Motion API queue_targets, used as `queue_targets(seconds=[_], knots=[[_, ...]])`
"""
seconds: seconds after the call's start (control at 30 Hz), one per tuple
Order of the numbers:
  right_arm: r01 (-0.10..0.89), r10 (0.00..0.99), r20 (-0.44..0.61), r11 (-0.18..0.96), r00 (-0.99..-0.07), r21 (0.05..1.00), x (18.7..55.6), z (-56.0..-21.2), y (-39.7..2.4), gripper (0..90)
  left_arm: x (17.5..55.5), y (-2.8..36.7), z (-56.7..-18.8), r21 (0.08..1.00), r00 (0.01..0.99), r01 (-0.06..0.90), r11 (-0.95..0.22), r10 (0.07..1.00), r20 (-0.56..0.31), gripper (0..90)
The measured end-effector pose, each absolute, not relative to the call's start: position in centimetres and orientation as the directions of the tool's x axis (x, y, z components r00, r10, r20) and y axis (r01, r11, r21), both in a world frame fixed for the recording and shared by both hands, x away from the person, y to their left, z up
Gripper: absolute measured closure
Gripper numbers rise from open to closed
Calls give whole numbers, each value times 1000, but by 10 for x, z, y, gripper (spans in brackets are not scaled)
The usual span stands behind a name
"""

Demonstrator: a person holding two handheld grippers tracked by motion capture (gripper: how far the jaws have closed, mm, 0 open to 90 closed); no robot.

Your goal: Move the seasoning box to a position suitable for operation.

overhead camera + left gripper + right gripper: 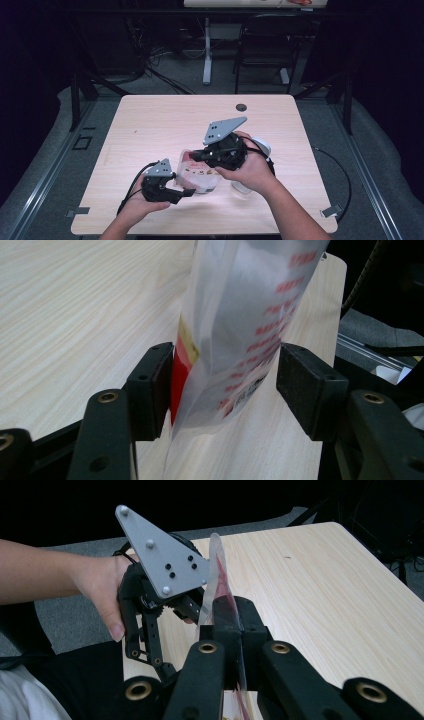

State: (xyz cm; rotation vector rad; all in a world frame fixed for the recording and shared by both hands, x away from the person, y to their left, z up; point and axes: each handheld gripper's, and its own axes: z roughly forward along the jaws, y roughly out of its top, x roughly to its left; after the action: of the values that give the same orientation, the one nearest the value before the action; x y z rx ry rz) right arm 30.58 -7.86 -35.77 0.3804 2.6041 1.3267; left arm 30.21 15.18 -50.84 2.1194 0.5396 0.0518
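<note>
High view: bag [199, 175] held just below frame centre, above the table [150, 120], between left gripper [186, 192] and right gripper [196, 156]. White bottle [261, 146] just right of the right hand [252, 170], partly hidden behind it; likely to be knocked by that hand or its cable. Chair [267, 45] and cables on the floor at the top, well apart.

Left gripper view: jaws spread either side of the bag [240, 330], left pad touching the red edge, right pad apart. No real grip here; bag likely to swing or slip out if pulled.

Right gripper view: jaws pressed together on the bag's thin edge [220, 587], centre frame. Risk of tearing the film or losing the pinch. Left gripper [192, 607] just beside, upper left; collision possible.
</note>
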Motion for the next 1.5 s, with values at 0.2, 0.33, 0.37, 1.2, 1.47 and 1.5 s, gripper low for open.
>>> queue_targets(seconds=[0.2, 0.33, 0.37, 1.2, 1.47, 1.5], knots=[[134, 312, -58, 559, -948, 818, 304, -356, -79, 900, 304, 149, -517, 786, 904, 363, -499, 392, -169, 399], [131, 312, -62, 561, -948, 817, 303, -357, -79, 900, 303, 147, -519, 782, 908, 361, -508, 384, -170, 420], [130, 312, -63, 561, -948, 817, 303, -357, -79, 900, 303, 147, -519, 780, 909, 362, -511, 379, -173, 430], [150, 337, -34, 505, -941, 850, 304, -364, -95, 900, 304, 154, -511, 746, 905, 408, -526, 340, -255, 628], [165, 358, -24, 486, -933, 858, 306, -371, -102, 898, 305, 156, -509, 733, 901, 412, -542, 362, -240, 642], [167, 360, -24, 489, -932, 856, 306, -372, -103, 896, 305, 157, -509, 730, 901, 412, -545, 364, -236, 645]])
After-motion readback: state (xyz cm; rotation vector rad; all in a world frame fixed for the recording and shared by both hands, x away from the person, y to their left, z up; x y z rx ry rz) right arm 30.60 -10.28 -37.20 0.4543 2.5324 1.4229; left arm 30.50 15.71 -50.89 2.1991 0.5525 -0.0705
